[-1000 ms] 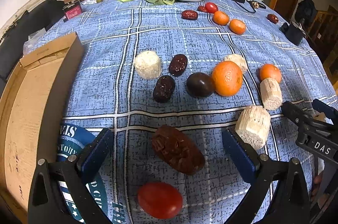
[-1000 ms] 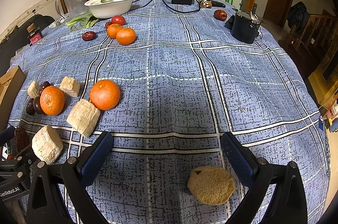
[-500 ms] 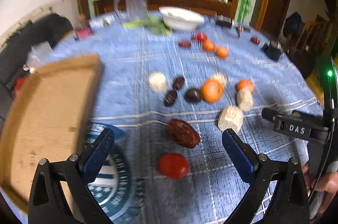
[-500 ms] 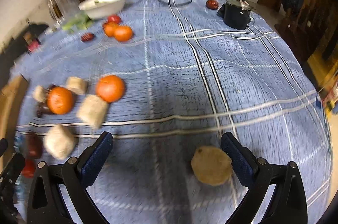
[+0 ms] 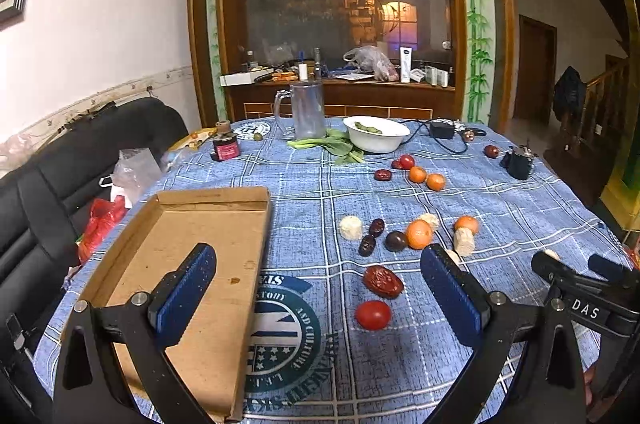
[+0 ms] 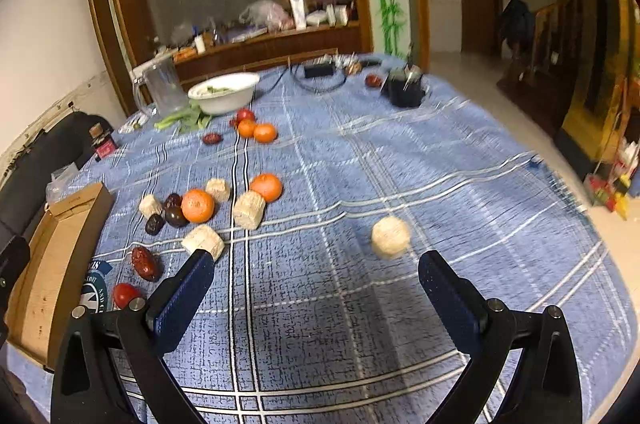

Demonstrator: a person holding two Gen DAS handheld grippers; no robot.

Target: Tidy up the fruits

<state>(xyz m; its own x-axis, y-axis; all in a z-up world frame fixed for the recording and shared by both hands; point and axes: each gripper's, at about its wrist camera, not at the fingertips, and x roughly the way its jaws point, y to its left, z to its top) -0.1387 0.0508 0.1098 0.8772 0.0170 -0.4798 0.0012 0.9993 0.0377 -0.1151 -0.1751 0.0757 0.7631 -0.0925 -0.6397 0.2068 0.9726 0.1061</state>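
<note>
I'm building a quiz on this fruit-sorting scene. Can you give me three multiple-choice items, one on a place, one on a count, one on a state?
1. Where does the red tomato lie?
A. In the cardboard tray
B. On the tablecloth, just nearer the camera than the large red date
C. In the white bowl

2. How many oranges sit in the far group near the white bowl?
A. Two
B. Four
C. None

3. What state is the left gripper in?
A. Shut on a date
B. Shut on the tray's rim
C. Open, holding nothing

Answers:
1 B, it rests on the cloth below the large red date.
2 A, two oranges lie side by side there.
3 C, its fingers stand wide apart, one over the cardboard tray.
</note>
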